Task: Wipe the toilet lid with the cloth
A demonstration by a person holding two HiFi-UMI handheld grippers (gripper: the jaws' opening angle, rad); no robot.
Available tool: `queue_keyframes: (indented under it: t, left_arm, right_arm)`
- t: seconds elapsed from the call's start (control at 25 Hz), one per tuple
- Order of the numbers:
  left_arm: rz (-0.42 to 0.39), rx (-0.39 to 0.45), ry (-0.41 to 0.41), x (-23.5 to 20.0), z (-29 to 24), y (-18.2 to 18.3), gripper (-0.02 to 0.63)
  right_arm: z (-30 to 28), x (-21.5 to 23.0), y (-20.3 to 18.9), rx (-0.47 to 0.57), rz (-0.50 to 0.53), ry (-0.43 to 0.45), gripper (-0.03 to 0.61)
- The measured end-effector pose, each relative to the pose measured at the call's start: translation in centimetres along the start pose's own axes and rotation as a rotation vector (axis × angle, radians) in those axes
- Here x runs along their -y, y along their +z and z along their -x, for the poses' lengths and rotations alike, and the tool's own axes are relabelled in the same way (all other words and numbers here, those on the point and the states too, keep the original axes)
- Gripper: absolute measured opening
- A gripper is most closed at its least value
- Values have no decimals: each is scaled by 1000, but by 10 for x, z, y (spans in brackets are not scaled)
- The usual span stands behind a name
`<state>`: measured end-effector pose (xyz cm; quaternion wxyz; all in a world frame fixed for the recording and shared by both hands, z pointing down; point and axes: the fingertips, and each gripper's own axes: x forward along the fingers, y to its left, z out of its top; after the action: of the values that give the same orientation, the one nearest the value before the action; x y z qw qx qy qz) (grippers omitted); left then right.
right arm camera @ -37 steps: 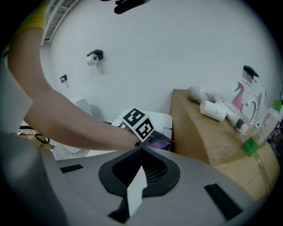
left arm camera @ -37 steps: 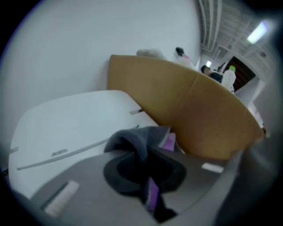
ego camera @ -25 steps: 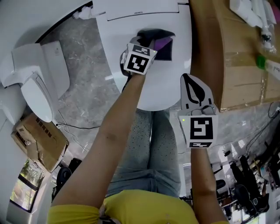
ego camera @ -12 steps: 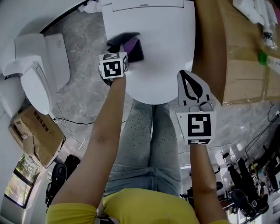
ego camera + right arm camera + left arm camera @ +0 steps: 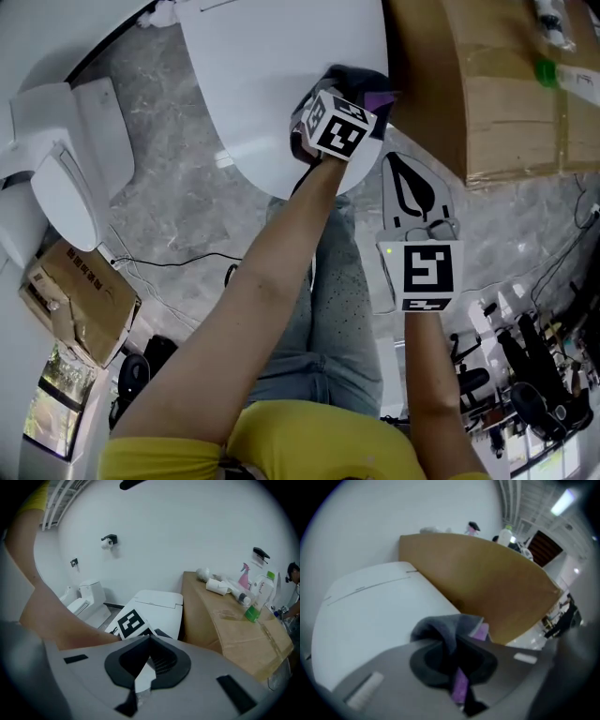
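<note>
Grey marble floor (image 5: 178, 187), white toilet lid (image 5: 272, 84): left claw (image 5: 457, 665) clenched on grey-purple cloth (image 5: 445, 625) at lid's right edge, rest of lid lying leftward; right claw (image 5: 143, 667) shut, empty, off lid's front-right.

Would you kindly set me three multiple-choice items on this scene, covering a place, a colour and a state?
1. Where is the cloth? A floor; B toilet lid, beside the cardboard box; C atop the box.
2. Its colours? A grey and purple; B yellow; C red and white.
3. The right gripper is: A wide open; B shut on the cloth; C shut, empty.
1 B: the left gripper holds it on the lid by the box. 2 A: both colours show between its jaws. 3 C: its jaws meet on nothing.
</note>
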<state>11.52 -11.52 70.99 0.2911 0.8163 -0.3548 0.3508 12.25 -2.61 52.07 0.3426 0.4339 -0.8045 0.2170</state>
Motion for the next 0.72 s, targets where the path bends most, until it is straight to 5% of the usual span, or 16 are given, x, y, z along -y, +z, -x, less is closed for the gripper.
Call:
queue_keyframes:
  t: [0.12, 0.28, 0.56, 0.72]
  left_arm:
    - [-38, -16, -44, 25, 0, -13, 16]
    - [-6, -17, -19, 5, 28, -46, 17]
    - [253, -17, 294, -108, 136, -149, 18]
    - [315, -33, 411, -119, 163, -182, 17]
  right_arm:
    - [5, -3, -5, 7, 2, 10, 17]
    - [7, -9, -5, 28, 21, 37, 17]
    - [13, -26, -7, 52, 69, 89, 17]
    - [23, -32, -18, 51, 83, 102, 17]
